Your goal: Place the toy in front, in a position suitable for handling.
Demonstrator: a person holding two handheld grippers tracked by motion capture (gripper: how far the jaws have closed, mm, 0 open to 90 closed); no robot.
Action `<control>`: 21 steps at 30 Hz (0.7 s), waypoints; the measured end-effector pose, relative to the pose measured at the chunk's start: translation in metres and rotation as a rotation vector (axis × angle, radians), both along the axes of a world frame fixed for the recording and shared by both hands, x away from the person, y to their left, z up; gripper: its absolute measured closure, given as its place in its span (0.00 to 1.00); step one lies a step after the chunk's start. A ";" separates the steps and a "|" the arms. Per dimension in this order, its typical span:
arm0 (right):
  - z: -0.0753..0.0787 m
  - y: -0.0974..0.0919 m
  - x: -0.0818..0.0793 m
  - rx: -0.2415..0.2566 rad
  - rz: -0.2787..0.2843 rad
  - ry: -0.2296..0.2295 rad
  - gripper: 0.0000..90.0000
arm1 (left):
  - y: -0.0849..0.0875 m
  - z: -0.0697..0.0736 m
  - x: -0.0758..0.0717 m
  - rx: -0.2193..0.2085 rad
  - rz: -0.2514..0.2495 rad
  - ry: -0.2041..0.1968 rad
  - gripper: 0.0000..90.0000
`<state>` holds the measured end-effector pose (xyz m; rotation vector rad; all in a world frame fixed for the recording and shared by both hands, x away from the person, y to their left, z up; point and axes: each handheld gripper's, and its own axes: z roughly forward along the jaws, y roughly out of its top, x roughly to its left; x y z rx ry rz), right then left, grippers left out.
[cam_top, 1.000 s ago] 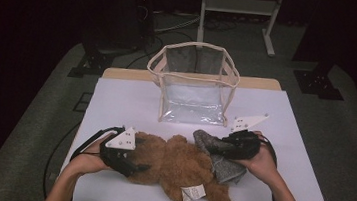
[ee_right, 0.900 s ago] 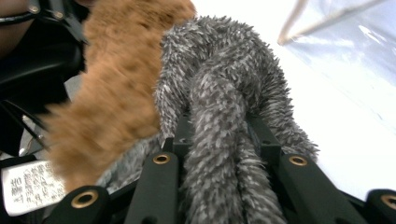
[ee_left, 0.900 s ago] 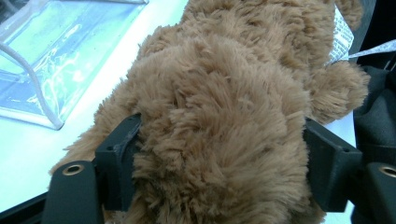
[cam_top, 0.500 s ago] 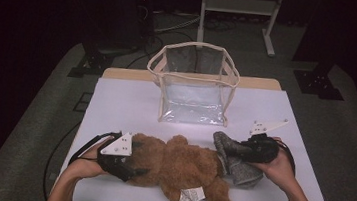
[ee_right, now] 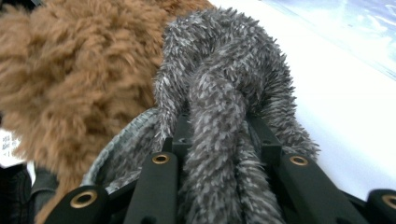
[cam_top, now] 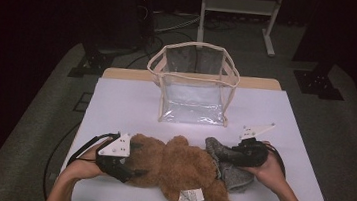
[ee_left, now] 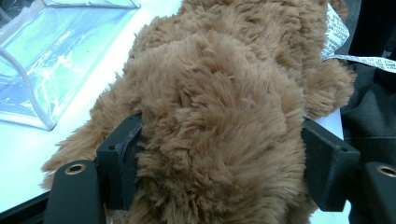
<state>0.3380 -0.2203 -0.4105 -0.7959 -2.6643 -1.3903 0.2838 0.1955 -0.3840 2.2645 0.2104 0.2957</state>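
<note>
A brown plush bear [cam_top: 179, 168] lies across the front of the white table [cam_top: 125, 105], with a white label [cam_top: 188, 200] at its near side. My left gripper [cam_top: 134, 164] is at the bear's left end, and its jaws press into the brown fur [ee_left: 219, 107] from both sides. A grey fuzzy piece of clothing [cam_top: 231, 174] with a knit inside lies against the bear's right end. My right gripper [cam_top: 233, 154] is shut on a fold of this grey fabric [ee_right: 224, 70], which bunches between the jaws. The bear's fur [ee_right: 70, 74] is just to the left of that grip.
A clear plastic bag [cam_top: 194, 84] with cream trim and handles stands open at the middle back of the table, also seen in the left gripper view [ee_left: 42, 60]. The table's front edge runs just under both hands. A dark floor with cables and stands surrounds the table.
My right gripper has moved to the right and slightly down, drawing the grey piece off the bear's end. The left gripper and the bear have stayed put.
</note>
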 end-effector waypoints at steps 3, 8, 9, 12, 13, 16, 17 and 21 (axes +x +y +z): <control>0.009 -0.004 -0.001 -0.016 -0.011 -0.020 0.76 | -0.001 0.000 -0.001 0.007 -0.002 -0.006 0.29; 0.023 0.017 0.008 -0.006 0.028 -0.056 0.76 | -0.001 0.000 -0.001 0.009 -0.006 -0.009 0.29; 0.025 0.024 0.011 -0.006 0.038 -0.060 0.76 | -0.001 0.000 -0.001 0.010 -0.008 -0.011 0.29; 0.023 0.043 0.019 -0.006 0.064 -0.061 0.76 | 0.000 0.000 -0.001 0.010 -0.013 -0.015 0.29; 0.021 0.047 0.022 -0.009 0.067 -0.060 0.76 | 0.001 -0.001 -0.001 0.004 -0.011 -0.014 0.29; 0.014 0.046 0.027 -0.011 0.055 -0.040 0.76 | 0.002 -0.001 -0.001 -0.001 -0.014 -0.016 0.28; 0.010 0.042 0.027 -0.010 0.046 -0.029 0.76 | 0.002 -0.001 -0.001 0.000 -0.013 -0.016 0.28; 0.002 0.021 0.020 -0.004 0.013 -0.003 0.76 | 0.001 -0.001 -0.001 0.000 -0.013 -0.018 0.28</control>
